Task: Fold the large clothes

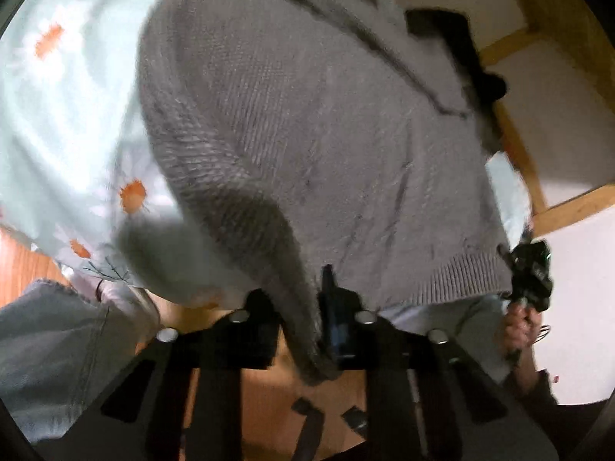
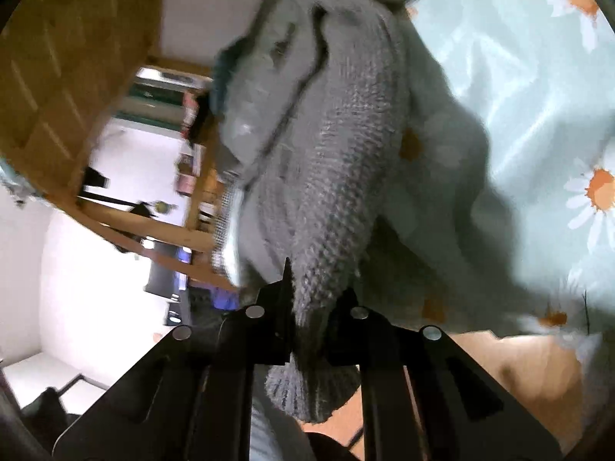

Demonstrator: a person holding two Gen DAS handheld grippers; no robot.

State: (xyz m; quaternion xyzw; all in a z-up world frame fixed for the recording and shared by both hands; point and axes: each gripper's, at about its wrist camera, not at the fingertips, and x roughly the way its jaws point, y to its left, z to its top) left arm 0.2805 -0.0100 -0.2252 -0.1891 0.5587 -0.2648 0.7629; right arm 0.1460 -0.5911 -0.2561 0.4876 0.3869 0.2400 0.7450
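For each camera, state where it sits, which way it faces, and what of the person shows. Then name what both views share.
Left wrist: sits on the left hand-held gripper, looking forward and down along its fingers at the grey knitted sweater pinched between them; the person's other hand with the right hand-held gripper shows at the right edge.
Right wrist: sits on the right hand-held gripper, looking along its fingers at the bunched sweater it clamps; no hand is visible.
Shared: the sweater and the daisy-print sheet.
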